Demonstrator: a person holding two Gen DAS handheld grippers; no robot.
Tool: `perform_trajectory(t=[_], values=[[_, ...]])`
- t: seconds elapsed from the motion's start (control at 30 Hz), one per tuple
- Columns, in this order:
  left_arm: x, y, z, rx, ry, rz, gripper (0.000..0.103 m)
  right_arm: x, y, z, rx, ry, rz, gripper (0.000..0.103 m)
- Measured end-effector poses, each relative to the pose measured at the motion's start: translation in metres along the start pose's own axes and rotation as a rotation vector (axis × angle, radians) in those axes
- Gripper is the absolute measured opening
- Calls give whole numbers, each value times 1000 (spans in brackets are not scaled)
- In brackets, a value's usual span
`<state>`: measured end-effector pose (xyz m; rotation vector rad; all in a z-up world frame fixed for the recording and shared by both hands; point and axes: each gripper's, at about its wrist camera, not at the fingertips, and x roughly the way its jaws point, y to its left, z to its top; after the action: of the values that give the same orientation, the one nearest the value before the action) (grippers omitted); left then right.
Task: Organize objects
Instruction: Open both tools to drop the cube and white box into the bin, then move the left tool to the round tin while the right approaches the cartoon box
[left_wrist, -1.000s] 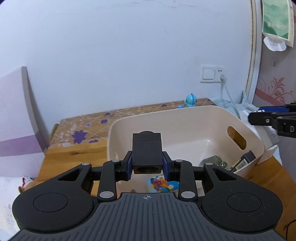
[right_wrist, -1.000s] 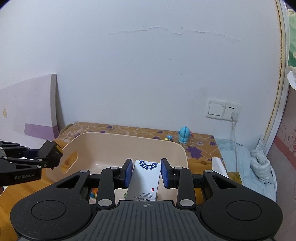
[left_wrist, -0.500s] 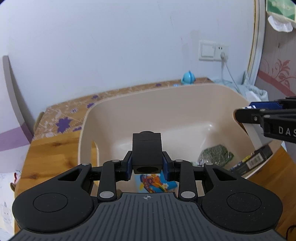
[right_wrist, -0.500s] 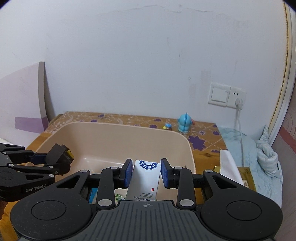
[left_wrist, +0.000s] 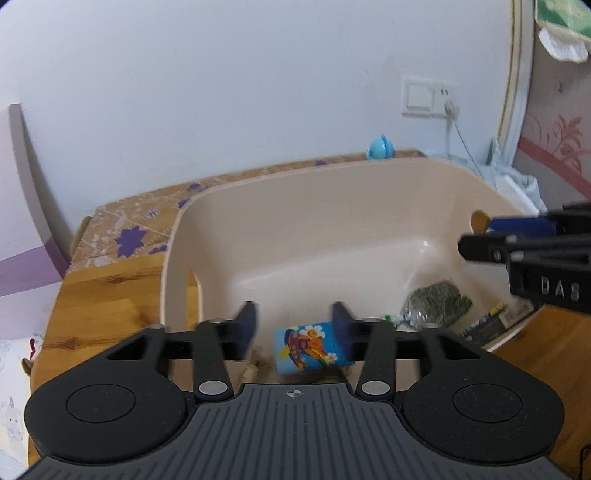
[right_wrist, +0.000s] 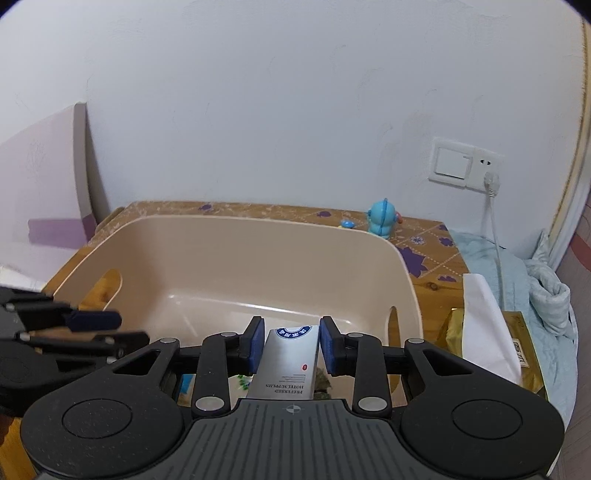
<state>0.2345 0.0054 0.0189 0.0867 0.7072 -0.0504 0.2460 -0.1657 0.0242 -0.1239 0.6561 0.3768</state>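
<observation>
White box (right_wrist: 287, 363) stands loose between the right gripper (right_wrist: 291, 345) fingers as they open over the beige bin (left_wrist: 332, 206); left gripper (left_wrist: 293, 328) fingers opening, empty

Beige bin (left_wrist: 369, 206): I see its centre floor free; packets (left_wrist: 436, 304) crowd lower right of frame, right gripper (left_wrist: 476, 236) overhangs right rim.

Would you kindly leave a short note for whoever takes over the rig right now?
Left gripper: over the beige bin, jaws opening, nothing between them.
Right gripper: over the bin, jaws opening; white box stands between the pads, which are clear of it.
Done: blue cartoon packet, green packet and dark box lie in the bin.
Left: let the white box drop in, lift both grippers out.
</observation>
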Motion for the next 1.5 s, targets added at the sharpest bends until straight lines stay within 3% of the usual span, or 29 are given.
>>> perform_trajectory(t=[0.07,0.23,0.33,0.7,1.17,1.5], values=[[-8,2,1,-9,-32,-5,66,-4,1,-1,-10,-7,-1,42],[-29,-3,4,12,-71,14,71,-22,5,-1,-41,-32,1,64],[-44,-5,2,16,-86,33,82,-36,9,-2,-62,-59,-20,69],[-85,-4,-18,30,-115,43,88,-82,14,-15,-89,-106,-27,91],[-105,-10,-63,45,-59,30,88,-103,21,-60,-114,-47,-31,103],[-90,-14,-97,33,7,-4,88,-97,19,-104,-119,50,-33,103]])
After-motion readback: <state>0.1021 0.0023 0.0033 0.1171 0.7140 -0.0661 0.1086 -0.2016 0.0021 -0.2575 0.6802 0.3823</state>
